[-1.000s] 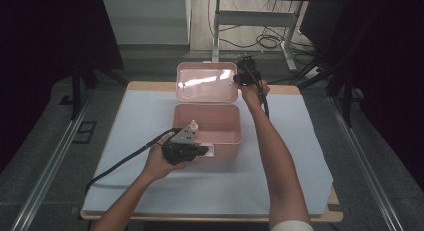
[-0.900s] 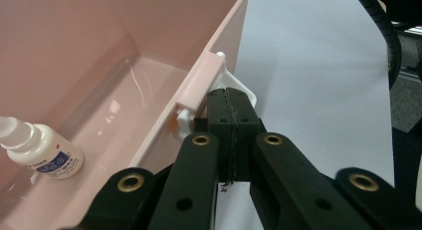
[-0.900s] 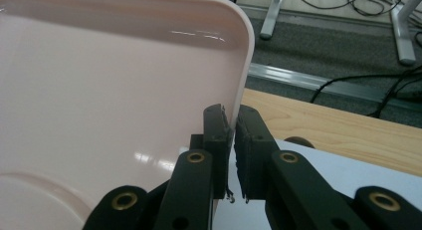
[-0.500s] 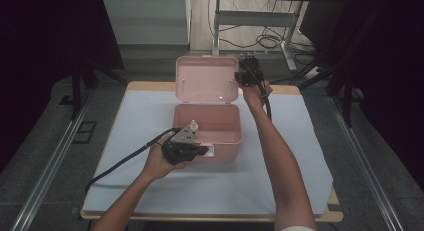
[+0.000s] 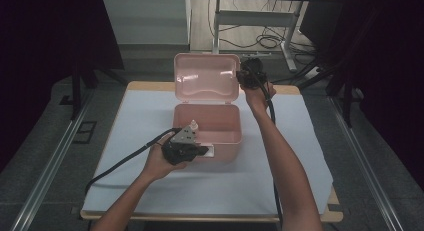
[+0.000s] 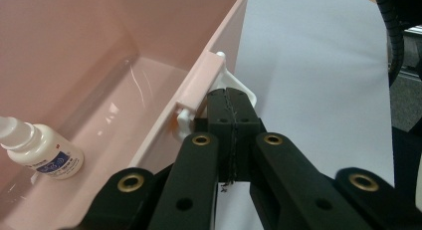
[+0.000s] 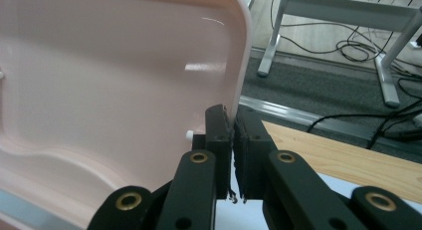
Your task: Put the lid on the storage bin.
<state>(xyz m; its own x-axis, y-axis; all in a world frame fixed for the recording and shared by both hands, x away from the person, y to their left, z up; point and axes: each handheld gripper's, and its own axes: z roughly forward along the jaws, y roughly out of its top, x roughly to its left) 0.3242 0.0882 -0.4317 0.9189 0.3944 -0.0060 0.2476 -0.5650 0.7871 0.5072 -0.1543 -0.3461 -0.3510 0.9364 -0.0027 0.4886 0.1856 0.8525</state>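
since the earlier frame the lid [image 5: 205,77] stands more upright, and the right gripper [image 5: 248,75] has risen with it. the left gripper [image 5: 204,151] has kept its place at the front wall of the box [image 5: 207,126].

a pink box sits at the middle of a tabletop [image 5: 300,156] covered in pale sheet, its hinged lid raised at the far side. the right gripper, reaching over from the box's right, is clamped on the lid's right edge near the top corner; in the right gripper view the pink rim [image 7: 238,90] runs down between the nearly closed jaws. the left gripper is clenched tight, its tip against the white latch [image 6: 234,88] on the near wall, seemingly steadying the box; whether it pinches the latch tab i cannot tell.

a small white bottle [image 6: 42,149] lies inside, in the left part of the box.

the lid's long edge runs left to right, hinged along the box's back. it lies beyond the box from the person, so the right hand [image 5: 257,98] is the nearer one to swing it, probably further back.
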